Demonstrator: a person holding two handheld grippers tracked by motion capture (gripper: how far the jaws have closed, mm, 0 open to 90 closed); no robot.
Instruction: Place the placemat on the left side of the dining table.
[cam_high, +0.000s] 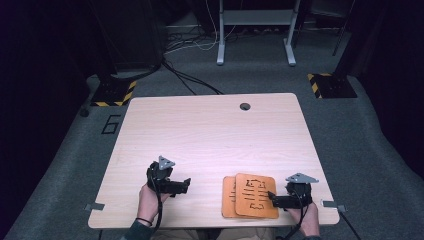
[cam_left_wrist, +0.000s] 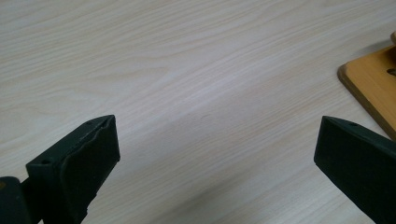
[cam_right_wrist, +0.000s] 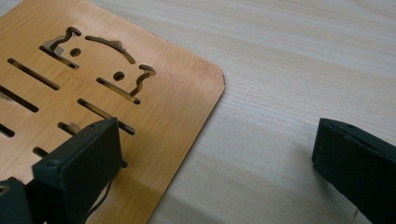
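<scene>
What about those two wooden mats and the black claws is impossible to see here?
- Lower mat: high view, mostly covered by the top mat; whether it has cut-outs is hidden.
- Top mat: right gripper view, cut off by the left edge and by a jaw of the right gripper.
- Left gripper: high view, too small to judge its opening; the left gripper view shows the jaws wide apart.

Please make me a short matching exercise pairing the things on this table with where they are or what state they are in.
Things:
1. left tongs
2. right tongs
3. top wooden mat
4. cable hole

Places or states:
A. near the table's far edge
B. open over bare tabletop
C. lying on a second mat, slots cut through it
D. open, one jaw over a mat's edge

Pairs: 1-B, 2-D, 3-C, 4-A
</scene>
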